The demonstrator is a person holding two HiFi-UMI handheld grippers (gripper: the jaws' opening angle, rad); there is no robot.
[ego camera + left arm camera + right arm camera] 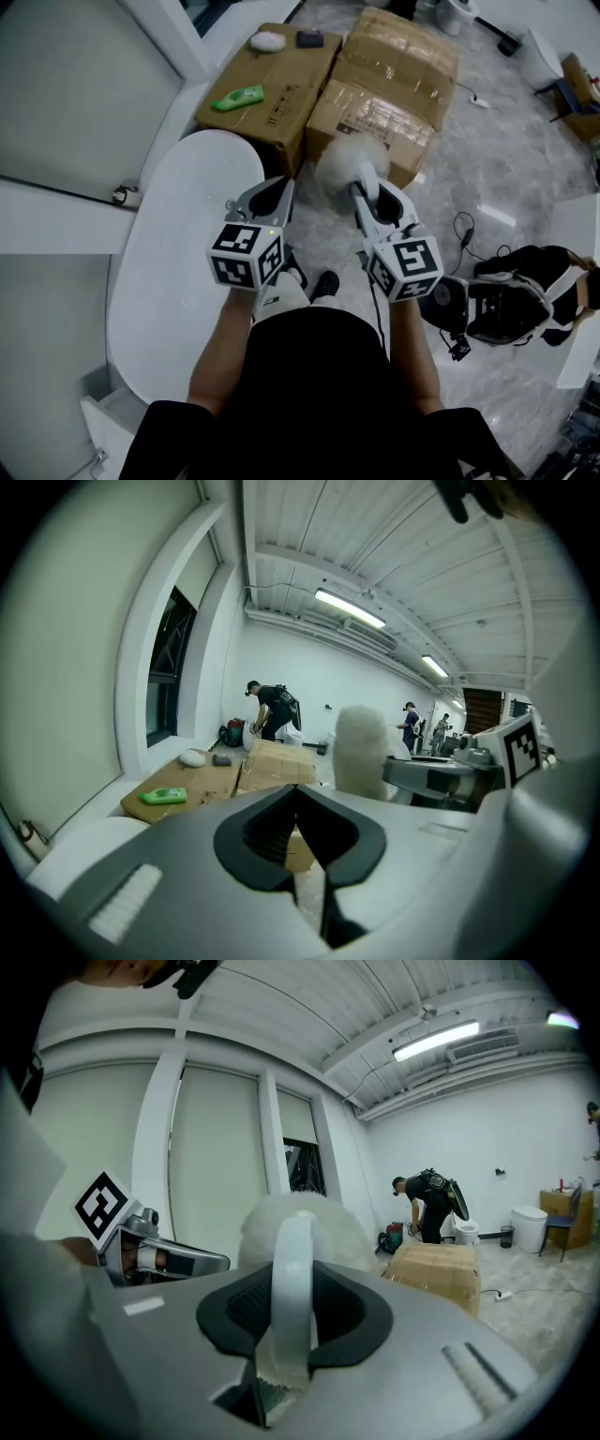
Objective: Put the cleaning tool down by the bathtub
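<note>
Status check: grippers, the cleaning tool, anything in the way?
Left gripper shut, empty. Right gripper shut on cleaning tool, not yet down. Bathtub at left; cardboard boxes close ahead.

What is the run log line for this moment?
left gripper: shut, empty | right gripper: shut on cleaning tool | tool: held up beside bathtub | task: not yet put down

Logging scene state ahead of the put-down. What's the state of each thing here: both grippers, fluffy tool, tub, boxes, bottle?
left gripper: shut, nothing between its jaws.
right gripper: shut on the tool's white handle.
fluffy white cleaning tool: held off the floor, not yet put down.
white oval bathtub: standing on the floor, left of both grippers.
brown cardboard boxes: flaps closed.
green bottle: lying flat on the left box.
</note>
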